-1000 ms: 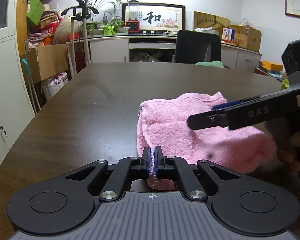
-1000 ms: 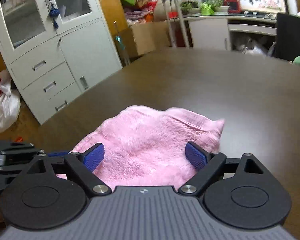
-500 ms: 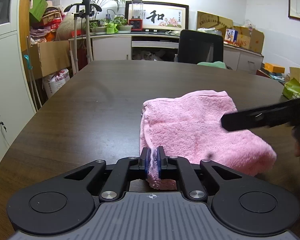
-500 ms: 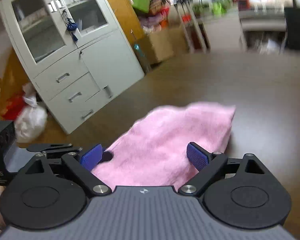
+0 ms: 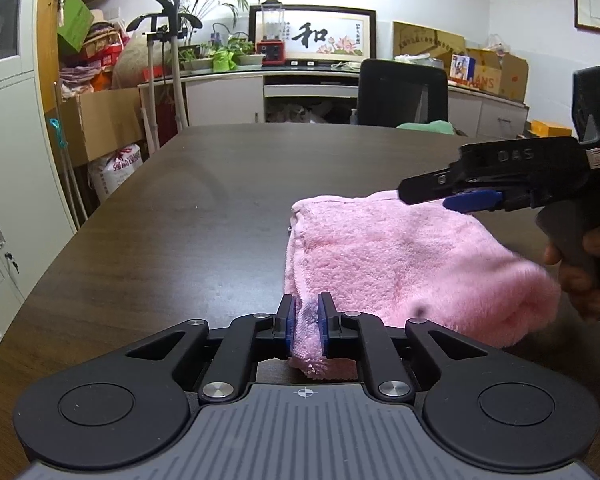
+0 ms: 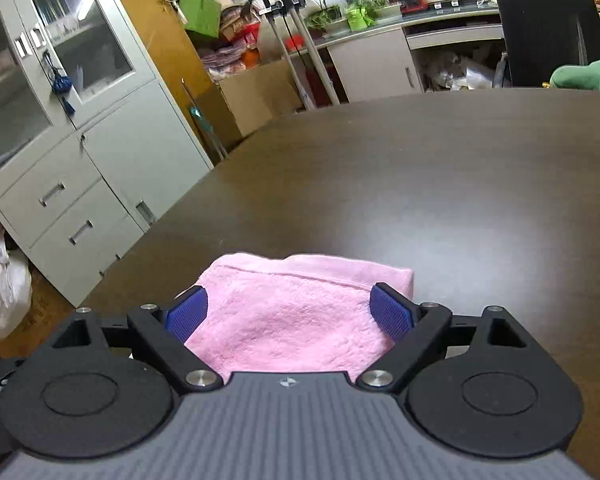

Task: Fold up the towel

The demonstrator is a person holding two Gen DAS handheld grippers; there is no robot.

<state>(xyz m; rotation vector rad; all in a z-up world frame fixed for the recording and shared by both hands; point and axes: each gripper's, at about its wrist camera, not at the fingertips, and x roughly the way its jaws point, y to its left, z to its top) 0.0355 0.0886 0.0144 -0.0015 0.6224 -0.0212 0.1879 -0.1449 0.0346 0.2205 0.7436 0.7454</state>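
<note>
A folded pink towel [image 5: 388,264] lies on the dark wooden table [image 5: 180,216]. My left gripper [image 5: 306,322] is shut on the towel's near left corner, low over the table. My right gripper [image 6: 288,314] is open and empty, its blue pads [image 6: 186,314] spread above the towel [image 6: 296,320]. In the left wrist view the right gripper [image 5: 436,196] hovers over the towel's far right edge, held by a hand.
A black office chair [image 5: 402,94] stands at the table's far end. Grey cabinets [image 6: 60,168] line the left side beyond the table edge. Boxes and clutter stand along the back wall [image 5: 100,120].
The right gripper has swung back over the towel's far right part, staying open. The left gripper still clamps the same corner, its pads slightly further apart.
</note>
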